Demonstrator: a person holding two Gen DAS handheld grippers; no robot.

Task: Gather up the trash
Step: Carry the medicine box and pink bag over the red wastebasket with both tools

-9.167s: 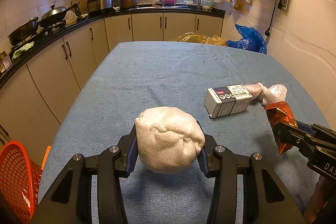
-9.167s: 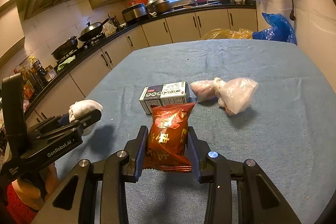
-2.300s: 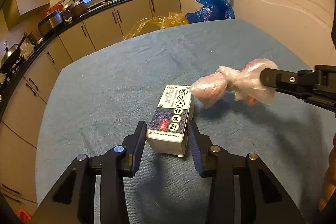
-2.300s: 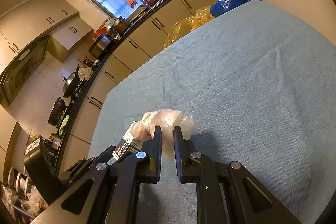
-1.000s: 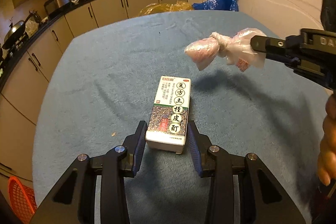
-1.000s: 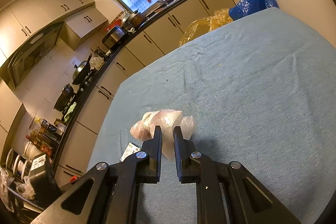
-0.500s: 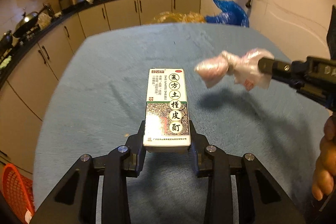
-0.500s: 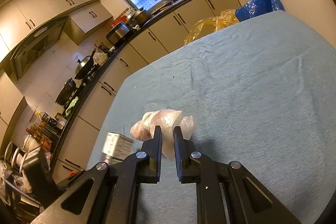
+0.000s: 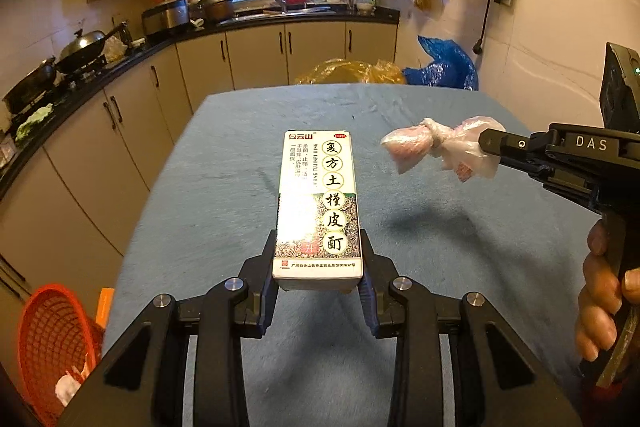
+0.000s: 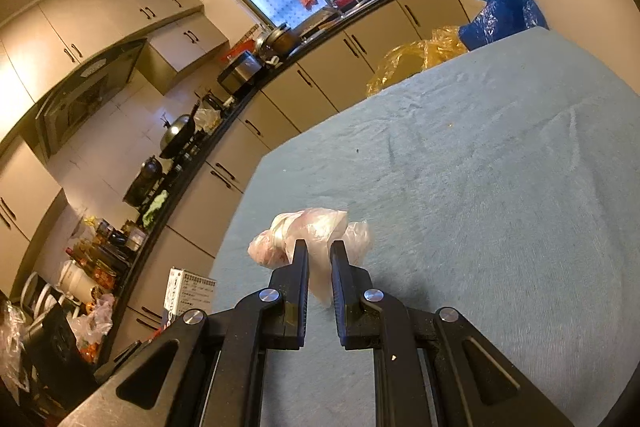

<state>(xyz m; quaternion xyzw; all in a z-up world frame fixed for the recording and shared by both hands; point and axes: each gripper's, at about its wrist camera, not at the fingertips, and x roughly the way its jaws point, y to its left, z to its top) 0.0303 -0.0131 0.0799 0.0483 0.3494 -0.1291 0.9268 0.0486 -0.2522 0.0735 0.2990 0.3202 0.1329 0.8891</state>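
My left gripper (image 9: 318, 267) is shut on a white medicine box (image 9: 318, 205) with green and black print, held lengthwise above the blue tablecloth (image 9: 224, 187). To its right, my right gripper (image 9: 486, 143) is shut on a knotted clear plastic bag with pink contents (image 9: 436, 147), also held in the air. In the right wrist view the bag (image 10: 308, 231) sticks out past my right gripper (image 10: 319, 255), and the box (image 10: 188, 293) shows low at the left, off the table. A hand (image 9: 604, 303) grips the right tool's handle.
An orange mesh basket (image 9: 52, 343) stands on the floor left of the table, with something white inside. Cabinets and a black counter with pots (image 9: 84, 51) run along the left and back. Yellow (image 9: 348, 73) and blue (image 9: 444, 65) plastic bags lie beyond the table's far edge.
The medicine box has left the cloth and now hangs in my left gripper, higher and swung left. The right gripper with the bag has risen slightly.
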